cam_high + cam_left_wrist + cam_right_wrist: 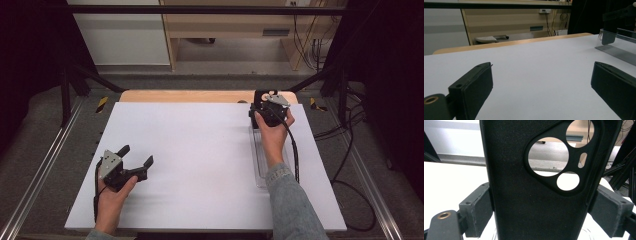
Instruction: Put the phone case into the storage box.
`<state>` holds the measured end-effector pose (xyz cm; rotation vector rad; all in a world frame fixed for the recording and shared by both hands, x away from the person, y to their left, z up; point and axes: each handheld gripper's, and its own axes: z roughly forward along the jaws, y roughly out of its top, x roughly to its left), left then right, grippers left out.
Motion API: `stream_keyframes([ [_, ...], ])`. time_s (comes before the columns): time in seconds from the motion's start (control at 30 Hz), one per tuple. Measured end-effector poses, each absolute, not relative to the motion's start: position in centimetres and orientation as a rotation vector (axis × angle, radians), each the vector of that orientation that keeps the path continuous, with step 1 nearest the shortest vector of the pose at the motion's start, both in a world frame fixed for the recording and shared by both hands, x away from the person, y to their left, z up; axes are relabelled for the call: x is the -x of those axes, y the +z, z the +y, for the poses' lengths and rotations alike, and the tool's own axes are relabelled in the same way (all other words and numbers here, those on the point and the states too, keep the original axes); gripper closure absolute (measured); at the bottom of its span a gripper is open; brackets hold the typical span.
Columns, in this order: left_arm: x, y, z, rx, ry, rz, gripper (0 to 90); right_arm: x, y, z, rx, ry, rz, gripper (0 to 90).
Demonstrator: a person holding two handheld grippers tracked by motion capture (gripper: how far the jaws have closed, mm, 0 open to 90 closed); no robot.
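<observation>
A black phone case (524,195) with round camera cut-outs stands upright between the jaws of my right gripper (544,212), and both pads press on its long edges. From above, that gripper (266,104) is at the table's far right with the case (259,95) sticking out past it. My left gripper (137,154) rests low at the near left of the white table top (200,150), its jaws spread wide. In its own view the left gripper (541,82) has nothing between its pads.
A clear plastic tray (260,162) lies along the right side of the table, under the right forearm; its end (621,50) lies to the right of the left gripper. A wooden edge (200,96) runs along the table's far side. Black frame bars and cables surround the table.
</observation>
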<state>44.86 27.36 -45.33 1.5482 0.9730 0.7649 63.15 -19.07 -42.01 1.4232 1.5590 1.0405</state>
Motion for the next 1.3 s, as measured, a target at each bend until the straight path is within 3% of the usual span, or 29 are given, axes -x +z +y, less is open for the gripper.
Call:
stream_keyframes([
  [1.3, -44.90, -45.52, 26.94, -1.567, 0.753, 0.963, 4.1, -63.59, -42.97, -19.15, -1.402, 0.985, 1.582, 13.3],
])
